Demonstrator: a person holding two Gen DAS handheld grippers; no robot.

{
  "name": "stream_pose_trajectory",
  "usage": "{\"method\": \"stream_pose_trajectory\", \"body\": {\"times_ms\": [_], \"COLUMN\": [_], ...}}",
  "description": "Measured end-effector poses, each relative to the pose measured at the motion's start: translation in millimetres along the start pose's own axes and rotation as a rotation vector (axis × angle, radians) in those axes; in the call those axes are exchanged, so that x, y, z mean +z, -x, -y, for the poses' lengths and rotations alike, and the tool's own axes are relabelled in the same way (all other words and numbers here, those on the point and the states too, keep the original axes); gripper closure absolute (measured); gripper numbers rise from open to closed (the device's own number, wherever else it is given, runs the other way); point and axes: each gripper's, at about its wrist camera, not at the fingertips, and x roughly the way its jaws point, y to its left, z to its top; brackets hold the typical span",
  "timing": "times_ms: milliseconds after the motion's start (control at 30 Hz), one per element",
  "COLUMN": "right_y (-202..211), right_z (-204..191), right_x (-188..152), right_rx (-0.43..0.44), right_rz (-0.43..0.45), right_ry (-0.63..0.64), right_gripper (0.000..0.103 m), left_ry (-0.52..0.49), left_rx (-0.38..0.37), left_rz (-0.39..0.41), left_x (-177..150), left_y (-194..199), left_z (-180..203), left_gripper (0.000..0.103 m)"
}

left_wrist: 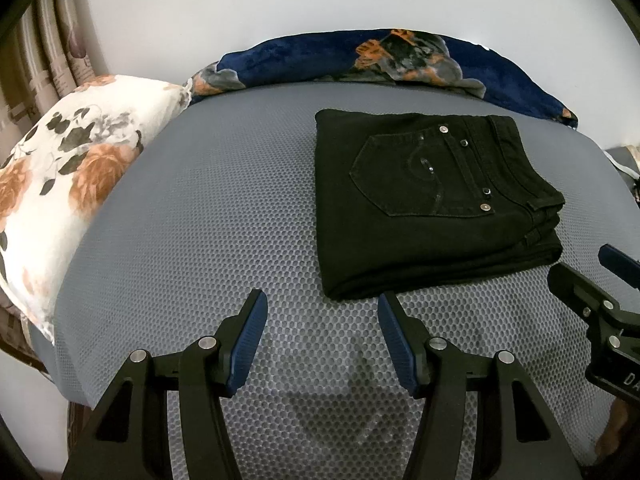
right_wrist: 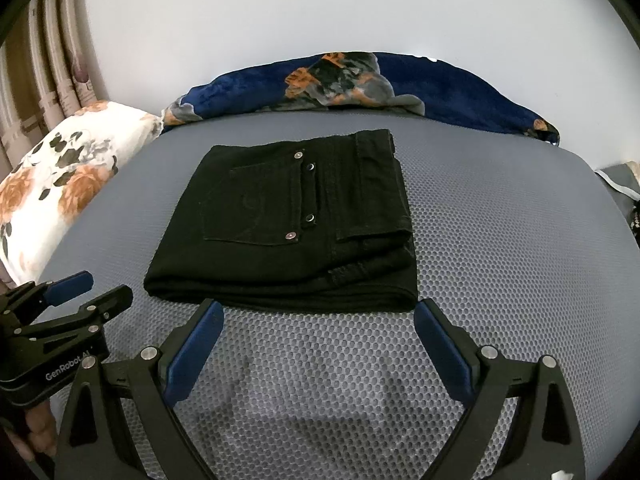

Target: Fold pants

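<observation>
Pants (right_wrist: 288,224) folded in a compact stack, just ahead of right gripper (right_wrist: 316,320), jaws wide, empty. Left gripper (left_wrist: 322,312) wide too, stack ahead-right; right nearer.

Your left gripper (left_wrist: 322,316) has black angular arms, silver round screws at the joints and ribbed blue pads (left_wrist: 249,342). Your right gripper (right_wrist: 316,322) matches it. White "GenRobot AI" lettering marks the left housing; bare skin (right_wrist: 40,432) shows below it.

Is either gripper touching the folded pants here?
Apart. Right wrist view shows mat between the open right gripper and pants; left gripper likewise.
</observation>
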Motion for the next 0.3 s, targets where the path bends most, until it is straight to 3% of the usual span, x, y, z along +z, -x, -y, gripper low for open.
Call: {"method": "stream_pose_trajectory", "body": {"times_ms": [300], "right_y": [1.0], "right_z": [-0.4], "right_x": [-1.8], "right_rx": [-0.005], "right_rz": [-0.002], "right_ry": [-0.004], "right_gripper": [0.008], "left_ry": [-0.001], "left_rx": [-0.006], "left_rz": [-0.001], "left_x": [1.9], "left_y": [-0.7], "left_z": [0.4], "left_gripper": [0.045]}}
